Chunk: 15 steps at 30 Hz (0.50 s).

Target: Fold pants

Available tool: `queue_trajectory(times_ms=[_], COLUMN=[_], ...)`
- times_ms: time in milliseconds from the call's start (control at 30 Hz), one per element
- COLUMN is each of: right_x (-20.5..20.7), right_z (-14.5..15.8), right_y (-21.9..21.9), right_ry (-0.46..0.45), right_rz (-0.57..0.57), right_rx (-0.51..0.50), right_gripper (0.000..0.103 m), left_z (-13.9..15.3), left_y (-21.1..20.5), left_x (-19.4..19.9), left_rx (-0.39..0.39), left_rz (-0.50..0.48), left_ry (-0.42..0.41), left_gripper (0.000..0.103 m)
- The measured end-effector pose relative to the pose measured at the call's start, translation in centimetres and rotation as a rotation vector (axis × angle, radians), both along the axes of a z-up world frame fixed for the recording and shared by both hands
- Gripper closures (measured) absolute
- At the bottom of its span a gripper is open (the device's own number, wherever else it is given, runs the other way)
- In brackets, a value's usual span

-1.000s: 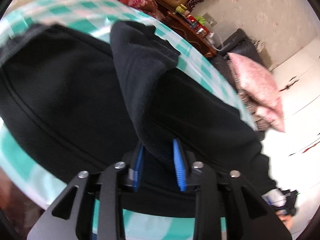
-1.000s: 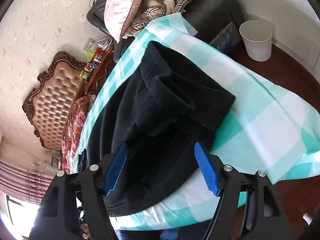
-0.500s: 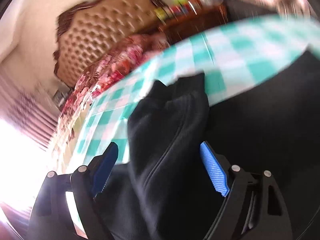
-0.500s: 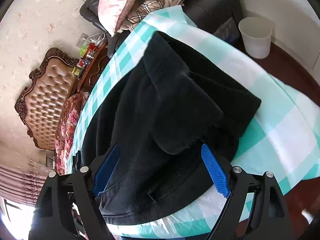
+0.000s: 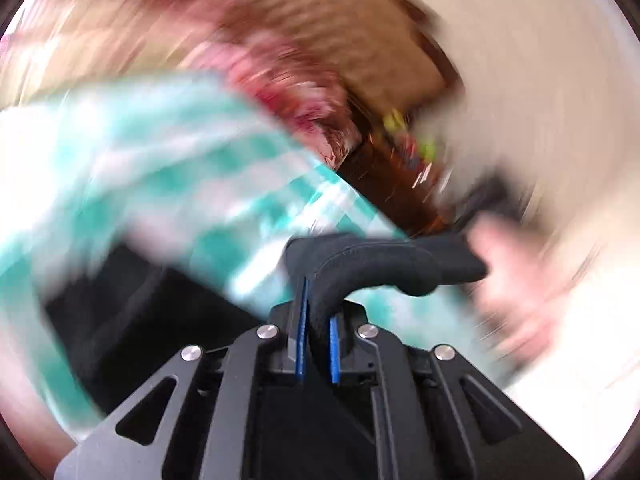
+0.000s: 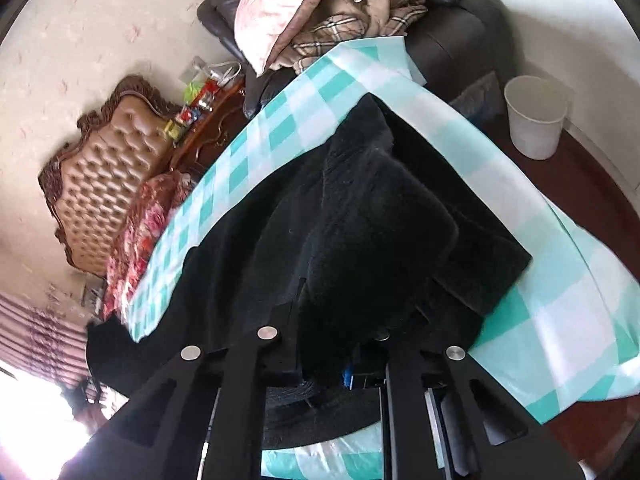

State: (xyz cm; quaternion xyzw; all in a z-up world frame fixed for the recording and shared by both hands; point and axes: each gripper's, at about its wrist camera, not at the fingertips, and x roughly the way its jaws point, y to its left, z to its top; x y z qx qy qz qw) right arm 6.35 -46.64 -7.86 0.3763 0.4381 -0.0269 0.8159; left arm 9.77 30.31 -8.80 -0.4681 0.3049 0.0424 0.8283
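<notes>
Both tongs were wide apart half a sec ago; now left gripper (image 5: 318,320) and right gripper (image 6: 340,344) have closed, each pinching the black pants (image 6: 360,216) at frame center, over the checked cloth (image 6: 560,280).

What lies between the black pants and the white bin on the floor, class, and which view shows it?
In the right wrist view, a strip of checked tablecloth, then dark floor, lies between the black pants and the white bin.
</notes>
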Motion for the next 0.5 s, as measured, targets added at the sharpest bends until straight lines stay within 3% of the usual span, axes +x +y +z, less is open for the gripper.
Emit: queue_trajectory(times_ms=[100,167,233,267,333,500], right_x=[-0.7,-0.5,-0.7,-0.8,-0.8,-0.5], right_z=[-2.4,-3.3,-3.1,-2.9,-3.0,-3.9], right_y=[-0.7,-0.9,-0.7,-0.7,-0.7,-1.3], right_ry=[0.043,0.073,0.064,0.059,0.071,0.097], right_rz=[-0.024,-0.03,-0.029,-0.026,-0.018,-0.024], right_rx=[0.034,0.042,0.033,0.033,0.033,0.07], right_gripper=[0.089,0.089,0.089,0.089,0.085,0.066], left_z=[-6.3,-8.5,-9.0,-9.1,-9.1,-10.2], left_y=[2.9,3.2,3.2,3.3,3.3,3.6], left_x=[-3.7,-4.7,-5.1,-5.1,-4.8,-3.5], left_rx=[-0.139,-0.212,-0.189,-0.197,-0.206,-0.237], left_rz=[0.025,0.017,0.046,0.048,0.05,0.054], left_ry=[0.089,0.092,0.098,0.09,0.083,0.094], left_gripper=[0.095,0.094,0.086,0.074,0.061,0.064])
